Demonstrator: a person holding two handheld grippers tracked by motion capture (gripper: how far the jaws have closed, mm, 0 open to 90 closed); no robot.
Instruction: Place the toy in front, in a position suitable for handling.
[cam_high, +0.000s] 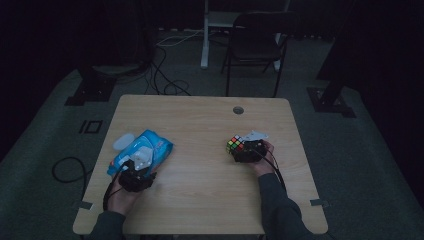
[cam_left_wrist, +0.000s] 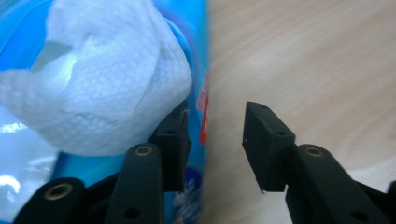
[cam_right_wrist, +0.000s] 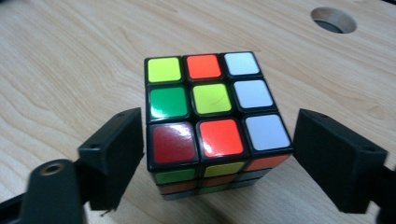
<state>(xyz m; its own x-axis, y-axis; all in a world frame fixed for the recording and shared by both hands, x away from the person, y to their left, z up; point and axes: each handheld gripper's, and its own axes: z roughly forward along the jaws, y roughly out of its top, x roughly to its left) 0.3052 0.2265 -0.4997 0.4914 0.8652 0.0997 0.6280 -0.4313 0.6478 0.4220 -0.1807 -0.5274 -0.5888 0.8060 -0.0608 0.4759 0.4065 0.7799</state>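
Black jaws are rising nearest the lens in both gripper views, and we are holding both tools spread, clasping nothing. Our right gripper (cam_right_wrist: 217, 156) is straddling the puzzle cube (cam_right_wrist: 212, 121), which is sitting on the wooden table (cam_right_wrist: 70, 60) between the jaws; the one at the view's left is lying just beside the cube's near corner, while the other is standing a little clear. We are judging the cube as stiff, fairly light and glossy, so flat pads on two opposite side faces, around the middle layer, should be holding it best; pinching at a corner may be letting it twist or slip. Ahead of our left gripper (cam_left_wrist: 215, 135) a blue wipes packet (cam_left_wrist: 198, 56) is lying, with a white wipe (cam_left_wrist: 107, 88) bunching out of its top just beyond the jaw at the view's left. We are reading the wipe as soft, limp and light, and the packet as squashy and slick, so the raised fold of the wipe is looking like the surest place to nip.
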